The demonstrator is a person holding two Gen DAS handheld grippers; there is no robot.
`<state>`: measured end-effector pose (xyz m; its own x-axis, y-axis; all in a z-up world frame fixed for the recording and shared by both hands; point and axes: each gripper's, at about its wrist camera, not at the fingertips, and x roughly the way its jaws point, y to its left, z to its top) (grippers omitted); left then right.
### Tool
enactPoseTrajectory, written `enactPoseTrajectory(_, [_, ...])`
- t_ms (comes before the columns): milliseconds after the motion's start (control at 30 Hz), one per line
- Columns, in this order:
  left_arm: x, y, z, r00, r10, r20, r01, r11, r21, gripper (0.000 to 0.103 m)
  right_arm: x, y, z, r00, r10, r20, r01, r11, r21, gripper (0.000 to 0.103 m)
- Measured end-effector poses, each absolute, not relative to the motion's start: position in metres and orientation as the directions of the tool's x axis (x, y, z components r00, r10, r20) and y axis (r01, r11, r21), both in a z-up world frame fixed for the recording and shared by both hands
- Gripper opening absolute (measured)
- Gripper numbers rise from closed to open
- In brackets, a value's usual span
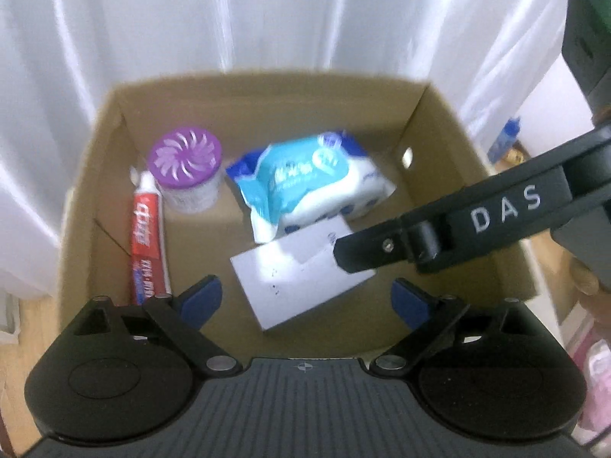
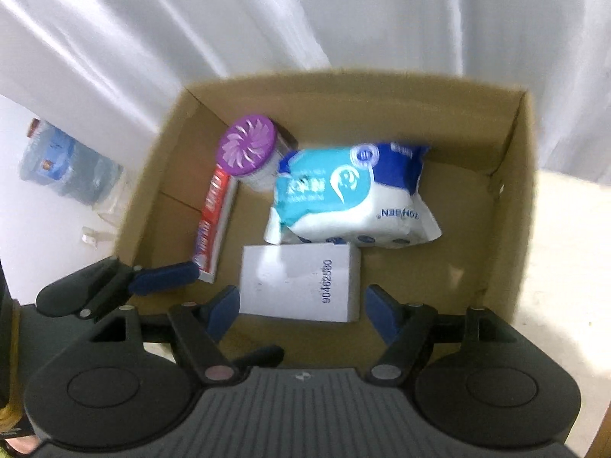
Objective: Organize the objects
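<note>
Both grippers, left (image 1: 305, 297) and right (image 2: 301, 311), spread wide and empty above the cardboard box (image 2: 519, 206). White box (image 2: 301, 286), wipes pack (image 2: 343, 198), toothpaste (image 2: 214, 217), purple-lidded jar (image 2: 248, 145) all lie inside.

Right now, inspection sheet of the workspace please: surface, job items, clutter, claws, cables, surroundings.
Surface: pale table under an open cardboard box.
Job's things: in the box, purple-lidded air freshener, red toothpaste box along the left wall, blue wipes pack, white carton in front of it.
Clutter: water bottle lying outside the box.
Claws: left claw open, empty; right claw open above the white carton, not gripping.
Cables: nothing seen.
Surroundings: white curtain behind.
</note>
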<state>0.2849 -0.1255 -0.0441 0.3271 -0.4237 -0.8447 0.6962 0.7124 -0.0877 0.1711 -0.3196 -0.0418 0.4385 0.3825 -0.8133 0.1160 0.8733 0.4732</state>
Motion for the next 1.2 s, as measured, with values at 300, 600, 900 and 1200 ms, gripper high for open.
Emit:
enactPoseTrajectory(300, [0.206,-0.093,0.009,0.524,-0.506,-0.685,0.68,0.733,-0.022,0.103,0.085,-0.326,0.031,0.709,0.335,-0.621,0.01,0.875,0.484,0.1])
enactPoseTrajectory(600, [0.136,-0.08,0.005,0.773,-0.313,-0.552,0.424,0.902,0.083,0.103,-0.01,-0.327,0.036,0.881,0.155,-0.447,0.031,0.924,0.38,0.103])
enactPoseTrajectory(900, [0.105,-0.079,-0.01,0.801,-0.262,-0.539,0.378,0.919,0.115,0.103,-0.045,-0.298,0.027,0.904,-0.058,-0.422,0.114,0.988,0.108,0.103])
enactPoseTrajectory(1200, [0.106,-0.072,-0.012,0.81,-0.225,-0.542,0.364,0.917,0.164,0.103,-0.042,-0.28,0.016,0.899,-0.044,-0.437,0.11,0.986,0.127,0.103])
